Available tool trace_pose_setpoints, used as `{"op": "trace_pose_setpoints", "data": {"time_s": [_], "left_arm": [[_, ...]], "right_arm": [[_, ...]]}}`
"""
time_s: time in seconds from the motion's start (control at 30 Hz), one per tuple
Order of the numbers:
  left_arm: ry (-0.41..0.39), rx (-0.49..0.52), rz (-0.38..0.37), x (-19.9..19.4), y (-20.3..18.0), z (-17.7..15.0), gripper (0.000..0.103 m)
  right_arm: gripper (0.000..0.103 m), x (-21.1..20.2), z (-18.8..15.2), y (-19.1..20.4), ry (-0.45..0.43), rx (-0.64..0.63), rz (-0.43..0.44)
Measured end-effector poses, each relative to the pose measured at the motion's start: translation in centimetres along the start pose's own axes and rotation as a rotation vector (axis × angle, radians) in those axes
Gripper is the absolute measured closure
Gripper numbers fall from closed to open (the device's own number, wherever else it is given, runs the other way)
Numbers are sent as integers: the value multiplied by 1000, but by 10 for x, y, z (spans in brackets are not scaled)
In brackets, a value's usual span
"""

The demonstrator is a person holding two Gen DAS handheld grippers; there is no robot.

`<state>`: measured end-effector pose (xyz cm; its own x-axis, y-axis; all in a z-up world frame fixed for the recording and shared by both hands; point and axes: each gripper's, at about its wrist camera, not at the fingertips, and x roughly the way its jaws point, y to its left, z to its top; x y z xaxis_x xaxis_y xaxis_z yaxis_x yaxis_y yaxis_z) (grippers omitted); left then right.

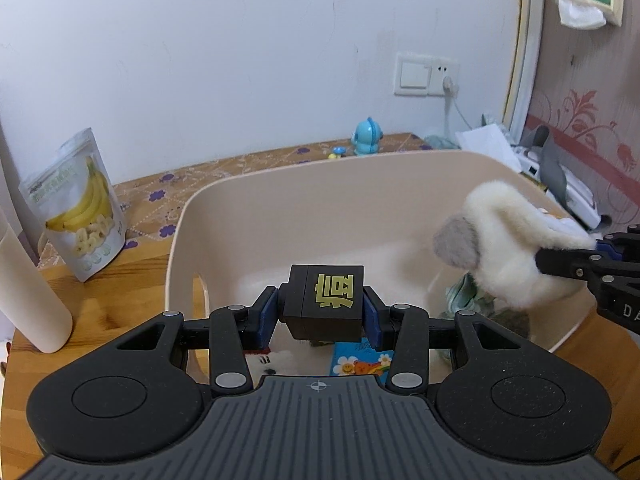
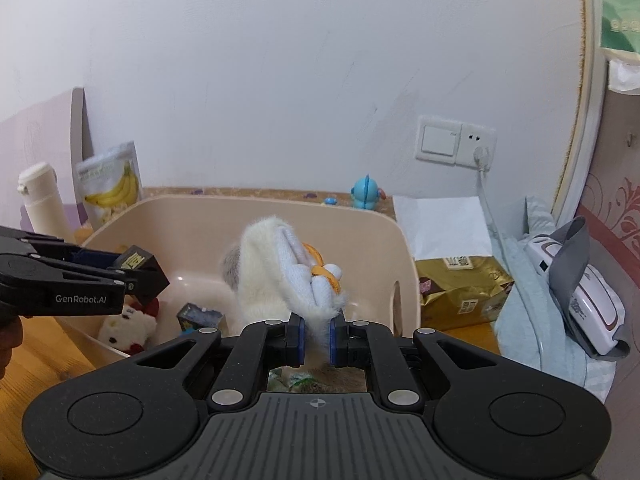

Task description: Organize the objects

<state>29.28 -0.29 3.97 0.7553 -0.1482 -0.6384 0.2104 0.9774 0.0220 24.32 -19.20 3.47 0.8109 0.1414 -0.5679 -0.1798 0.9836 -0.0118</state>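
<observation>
I had both tongs over the beige bin [image 1: 320,184], each carrying something, since the job was to gather the loose things into it. The left tongs [image 1: 323,312] were clamped on the black cube [image 1: 326,300], their blue pads pressing its two side faces so the yellow character faced up; it hung above the bin's near left part, not yet set down. The right tongs [image 2: 316,338] were squeezed nearly together on a tuft of the white plush toy [image 2: 280,272], which dangled over the bin's right side. A thin pinch of fur seemed enough for something so light. Below lay a small white plush [image 2: 128,326], a dark box [image 2: 198,316] and a picture card [image 1: 360,360]. The banana chip bag [image 1: 80,208] stood outside on the worktop [image 1: 100,300], to the left.
</observation>
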Motion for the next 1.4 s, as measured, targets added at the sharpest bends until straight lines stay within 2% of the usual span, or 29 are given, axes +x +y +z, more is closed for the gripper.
{"op": "trace_pose_setpoints", "data": {"time_s": [0.43, 0.53, 0.57, 0.67, 0.73, 0.77, 0.8, 0.97, 1.07, 1.23, 1.4], "left_arm": [[42, 41, 11, 12, -4, -7, 58], [37, 43, 18, 9, -5, -8, 57], [32, 44, 20, 7, -5, -8, 56], [17, 40, 7, 1, -5, -7, 47], [4, 34, 25, -4, -5, -6, 25], [-7, 33, 30, -8, -6, -6, 22], [-17, 32, 32, -11, -6, -6, 21], [-36, 21, 35, -26, -5, -4, 18], [-47, 20, 38, -35, -6, -6, 17], [-62, 22, 41, -51, -8, -11, 16], [-79, 17, 38, -71, -10, -18, 15]], "right_arm": [[89, 20, -5, 6, 62, -46, 0], [80, 20, -5, 8, 67, -47, 3], [70, 19, -5, 8, 67, -50, 4], [64, 16, -5, 8, 63, -53, 5], [55, 12, -6, 8, 57, -50, 2], [45, 10, -6, 8, 52, -47, 1], [36, 7, -6, 7, 44, -42, 2], [22, -10, -4, 4, 4, -20, 6], [7, -20, -3, 2, -14, -13, 1], [0, -35, -5, 1, -35, -8, -5], [0, -49, -11, 0, -43, -5, -9]]}}
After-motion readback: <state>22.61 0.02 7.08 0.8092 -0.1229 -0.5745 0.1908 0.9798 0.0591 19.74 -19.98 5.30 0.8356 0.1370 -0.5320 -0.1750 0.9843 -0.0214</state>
